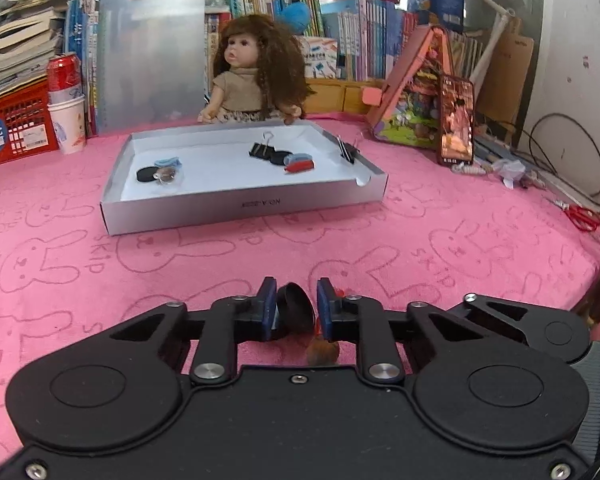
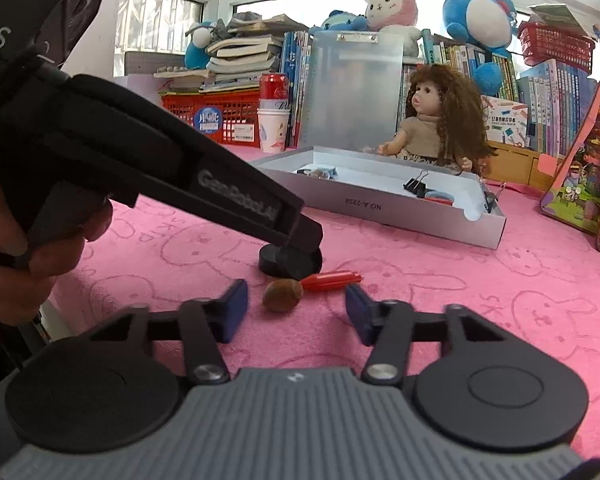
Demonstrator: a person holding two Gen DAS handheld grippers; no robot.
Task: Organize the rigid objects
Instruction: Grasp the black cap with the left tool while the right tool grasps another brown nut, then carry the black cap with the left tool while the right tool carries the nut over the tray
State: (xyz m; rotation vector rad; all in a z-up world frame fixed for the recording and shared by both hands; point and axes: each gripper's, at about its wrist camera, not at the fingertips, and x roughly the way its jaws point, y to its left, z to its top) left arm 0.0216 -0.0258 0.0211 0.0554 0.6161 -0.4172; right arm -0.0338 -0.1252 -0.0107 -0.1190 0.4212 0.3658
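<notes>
Left wrist view: the black disc (image 1: pixel 296 307) is clamped by the left gripper (image 1: pixel 296 308) and should be lifted level, while the brown nut (image 2: pixel 282 295) is straddled untouched between the parted jaws of the right gripper (image 2: pixel 296 309).

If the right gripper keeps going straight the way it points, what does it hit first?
Likely the brown nut-like object, lying between the open fingers of the right gripper. Just beyond are the red piece and black disc.

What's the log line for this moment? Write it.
left gripper: shut on black disc | right gripper: open around brown nut | red piece: on pink cloth
</notes>
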